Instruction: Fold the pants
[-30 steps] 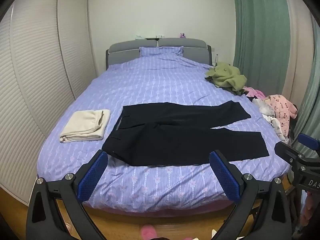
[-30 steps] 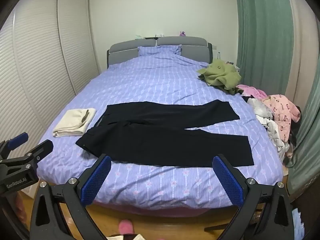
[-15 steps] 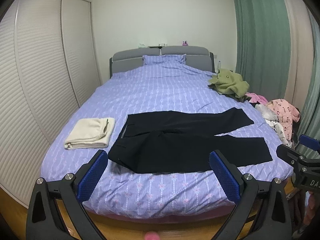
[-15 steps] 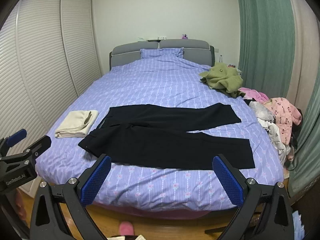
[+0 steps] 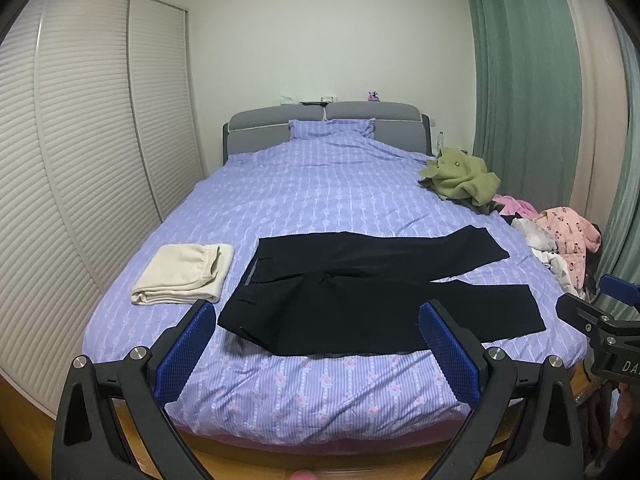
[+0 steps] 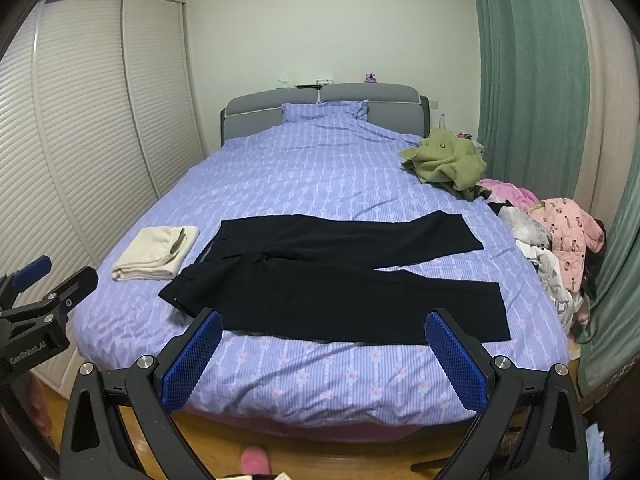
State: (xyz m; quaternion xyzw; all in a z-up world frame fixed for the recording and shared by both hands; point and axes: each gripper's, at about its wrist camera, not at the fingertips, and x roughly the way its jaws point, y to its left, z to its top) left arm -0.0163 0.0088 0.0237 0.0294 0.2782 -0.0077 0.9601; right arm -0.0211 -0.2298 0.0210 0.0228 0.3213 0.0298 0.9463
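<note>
Black pants (image 5: 360,292) (image 6: 332,276) lie spread flat across the near part of the bed, waistband to the left and both legs running right, parted in a V. My left gripper (image 5: 316,320) hovers in front of the bed's foot edge, open and holding nothing. In the right wrist view my right gripper (image 6: 324,328) is likewise open and empty, short of the pants. Each gripper also shows at the edge of the other's view: the right gripper (image 5: 600,320) and the left gripper (image 6: 44,300).
A folded cream garment (image 5: 184,272) lies left of the pants. An olive garment (image 5: 460,178) and a heap of pink and white clothes (image 5: 560,236) sit along the bed's right edge (image 5: 576,344). Louvred wardrobe doors (image 5: 80,160) stand left, green curtains (image 5: 520,80) right. A pink slipper (image 6: 252,460) is on the floor.
Both views have tilted upward and drawn back a little, so the bed and pants sit lower in frame. The pants have not moved. Both grippers stay open.
</note>
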